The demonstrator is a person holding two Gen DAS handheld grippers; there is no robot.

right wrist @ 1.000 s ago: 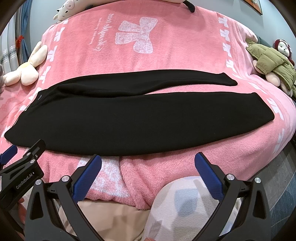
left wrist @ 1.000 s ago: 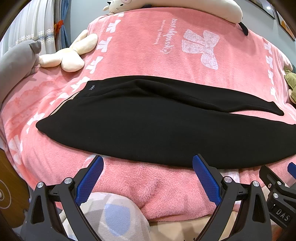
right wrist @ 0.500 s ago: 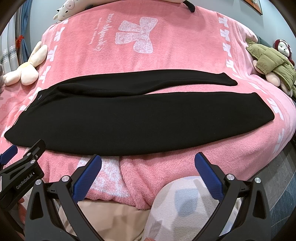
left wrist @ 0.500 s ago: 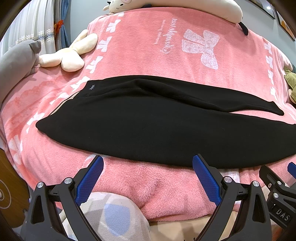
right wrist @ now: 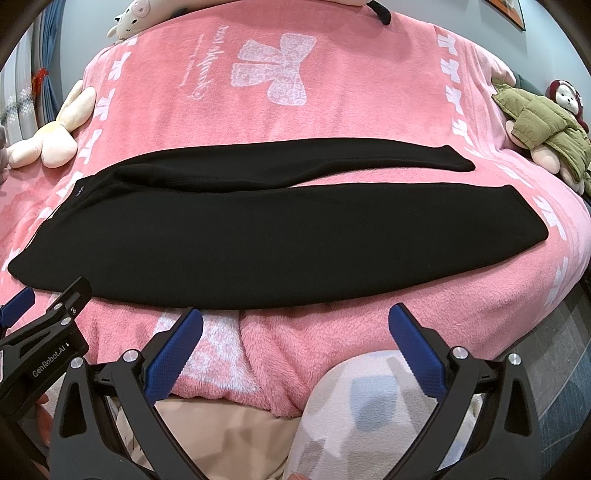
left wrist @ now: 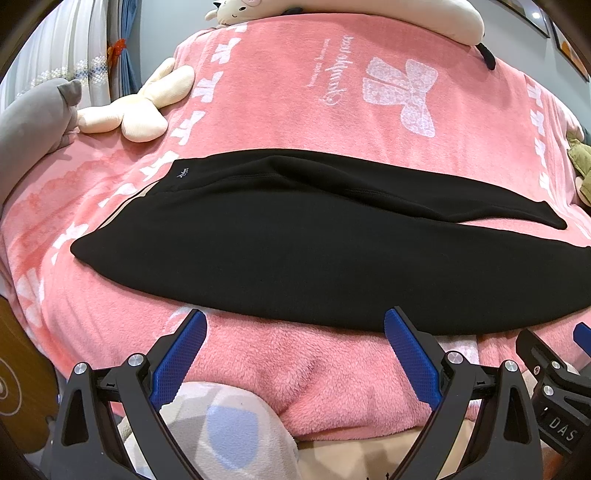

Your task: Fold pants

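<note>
- Left tongs (left wrist: 293, 325): spread wide and released, nothing between the blue ribbed pads (left wrist: 177, 363). They hover just short of the near edge of the pants, over the fluffy front edge of the blanket.
- Right tongs (right wrist: 295, 325): same deal, fully apart and empty, blue pads (right wrist: 415, 352) pointing at the near hem line of the pants without touching.
- Each camera catches a bit of the other tool: the right one pokes in at the lower right of the left view, the left one at the lower left of the right view.
- Below both tongs you can see the person's knees in pale patterned fleece trousers (right wrist: 369, 406), pressed up against the bed edge.
- The black soft-knit pants (right wrist: 177, 236) lie flat across the bed, spread lengthwise left to right. Waistband end sits on the left with a tiny white logo (left wrist: 182, 172), leg cuffs on the right. The near leg is wide and flat; the far leg lies behind it, narrower, with a thin strip of blanket showing between them toward the cuffs.
- Underneath is a pink fleece blanket with a big white bow print (right wrist: 275, 72) covering the bed.
- Further out: a cream plush bunny (left wrist: 136, 109) on the left, a long cream cat plush (left wrist: 332, 11) along the far end, a doll in an olive puffer jacket (right wrist: 543, 122) on the right edge.
</note>
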